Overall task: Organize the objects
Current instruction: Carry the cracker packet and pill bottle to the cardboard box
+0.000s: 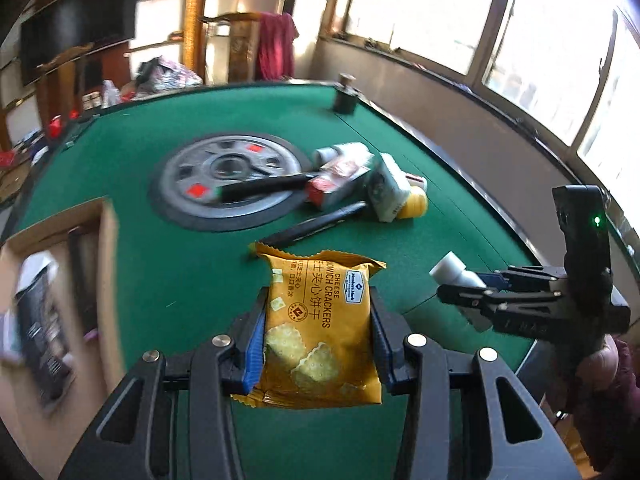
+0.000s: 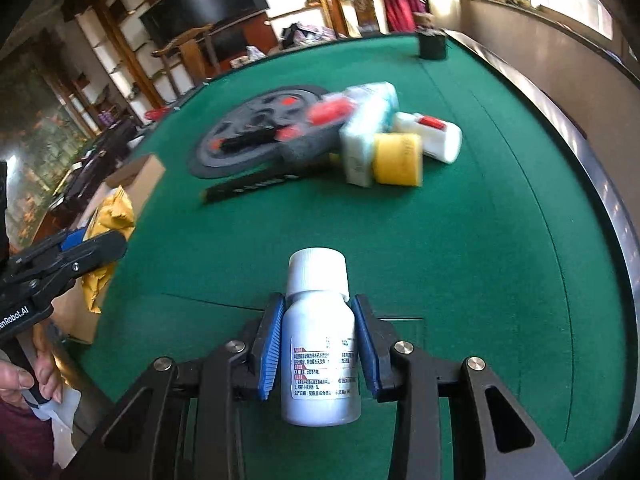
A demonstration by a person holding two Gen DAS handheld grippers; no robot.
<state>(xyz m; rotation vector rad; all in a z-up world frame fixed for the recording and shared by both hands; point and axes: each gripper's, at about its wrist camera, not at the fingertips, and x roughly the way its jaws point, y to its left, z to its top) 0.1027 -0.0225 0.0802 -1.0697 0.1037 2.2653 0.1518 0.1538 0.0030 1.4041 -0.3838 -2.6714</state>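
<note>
My left gripper (image 1: 318, 328) is shut on a yellow cheese cracker packet (image 1: 320, 328) and holds it above the green table (image 1: 160, 280). My right gripper (image 2: 318, 336) is shut on a white medicine bottle (image 2: 318, 356) with a white cap. That bottle (image 1: 456, 274) and the right gripper (image 1: 460, 300) also show at the right of the left wrist view. The left gripper (image 2: 100, 248) with the yellow packet (image 2: 112, 216) shows at the left of the right wrist view.
A pile lies mid-table: red-and-white boxes (image 1: 340, 178), a white box (image 2: 368, 132), a yellow roll (image 2: 398, 158), a white bottle (image 2: 434, 136), black pens (image 1: 316, 224). A round grey disc (image 1: 228, 176) lies beside it. An open cardboard box (image 1: 60, 300) stands at the left. A dark cup (image 2: 432, 46) is far back.
</note>
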